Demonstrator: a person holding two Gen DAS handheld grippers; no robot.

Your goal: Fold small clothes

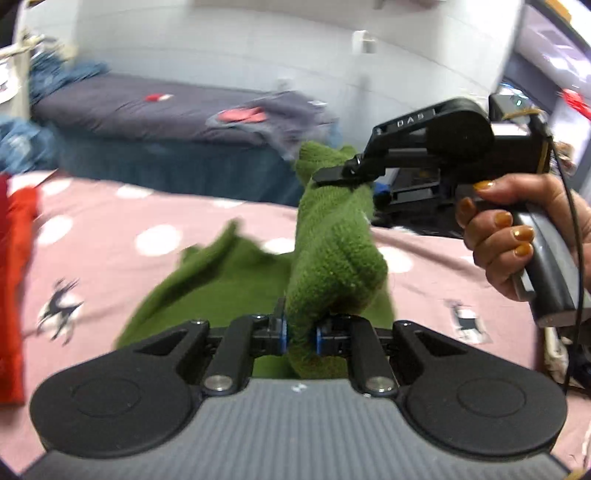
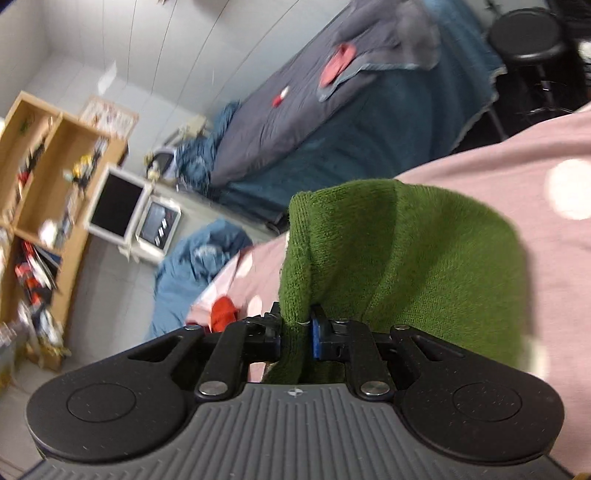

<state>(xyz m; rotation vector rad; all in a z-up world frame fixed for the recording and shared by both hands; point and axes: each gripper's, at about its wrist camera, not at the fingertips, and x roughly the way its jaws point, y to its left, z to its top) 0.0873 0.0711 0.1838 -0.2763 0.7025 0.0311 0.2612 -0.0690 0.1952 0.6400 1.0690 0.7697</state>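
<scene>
A small green knit garment [image 1: 328,254] is lifted off the pink dotted bedspread [image 1: 110,236]. My left gripper [image 1: 301,334] is shut on one edge of it at the bottom of the left wrist view. My right gripper [image 1: 343,175] comes in from the right, held by a hand, and is shut on the garment's upper edge. In the right wrist view the right gripper [image 2: 297,332] pinches a fold of the green garment [image 2: 406,258], which drapes to the right over the bedspread [image 2: 535,155]. The rest of the garment trails down to the left on the bed.
Red clothing [image 1: 14,266] lies at the left edge of the pink bed. A second bed with a grey cover [image 1: 147,107] and clothes stands behind. A wooden shelf [image 2: 48,173], a monitor [image 2: 118,206], blue clothes [image 2: 199,258] on the floor and a black stool [image 2: 528,33] surround it.
</scene>
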